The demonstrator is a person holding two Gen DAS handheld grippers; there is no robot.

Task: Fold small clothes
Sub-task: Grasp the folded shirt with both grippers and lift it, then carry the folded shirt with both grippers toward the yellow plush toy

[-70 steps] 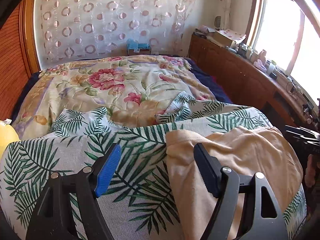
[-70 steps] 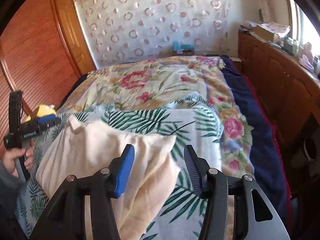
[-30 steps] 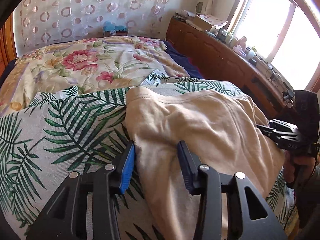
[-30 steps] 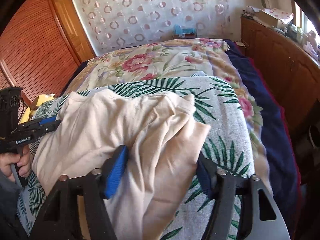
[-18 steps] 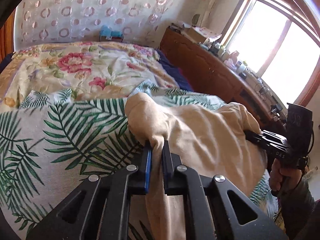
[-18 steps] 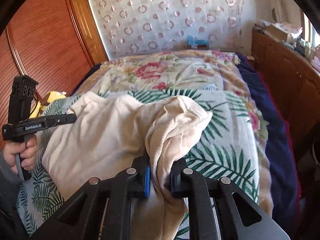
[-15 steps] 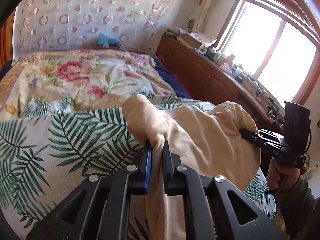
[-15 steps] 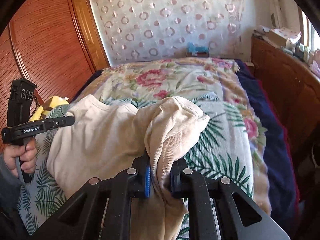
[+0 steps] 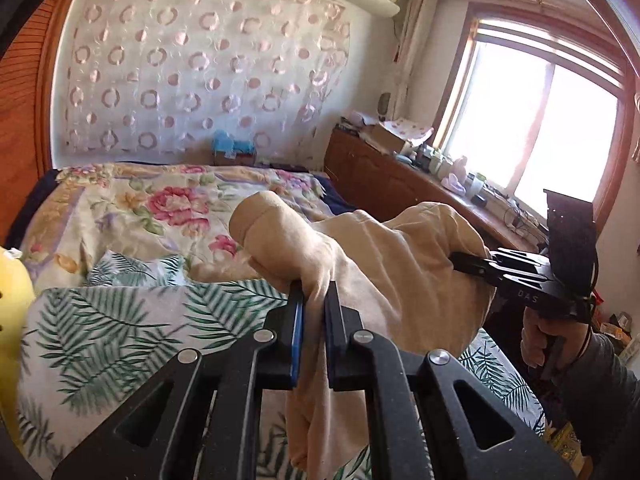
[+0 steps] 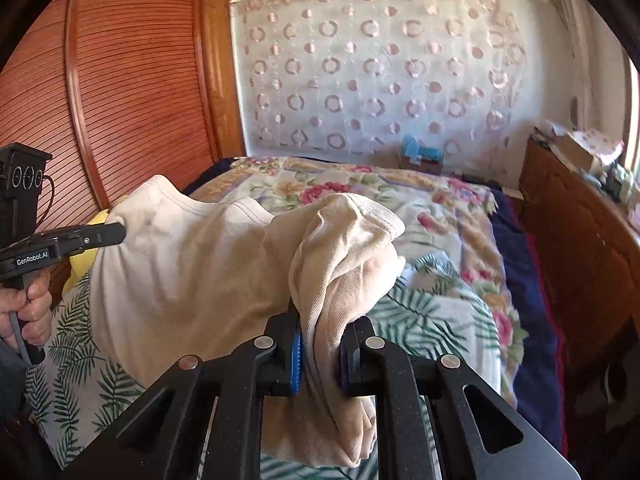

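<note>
A cream garment (image 9: pixel 380 264) (image 10: pixel 192 280) hangs stretched between both grippers, lifted off the palm-leaf sheet (image 9: pixel 120 328). My left gripper (image 9: pixel 313 300) is shut on one bunched corner of it; the cloth spills over and below its blue pads. My right gripper (image 10: pixel 318 332) is shut on the opposite corner, cloth folded thickly between its pads. In the left wrist view the right gripper (image 9: pixel 472 262) shows at the right, held by a hand (image 9: pixel 540 340). In the right wrist view the left gripper (image 10: pixel 108 234) bites the garment's far edge.
A bed with a floral quilt (image 9: pixel 160 208) stretches toward a patterned curtain (image 9: pixel 180 72). A wooden cabinet (image 9: pixel 392 184) cluttered with items runs under the window on the right. A slatted wooden door (image 10: pixel 120 100) stands left. A yellow object (image 9: pixel 12 288) lies on the left of the bed.
Both grippers closed on the garment's corners a second ago, then rose and tilted up, lifting the cloth off the sheet so it now hangs between them.
</note>
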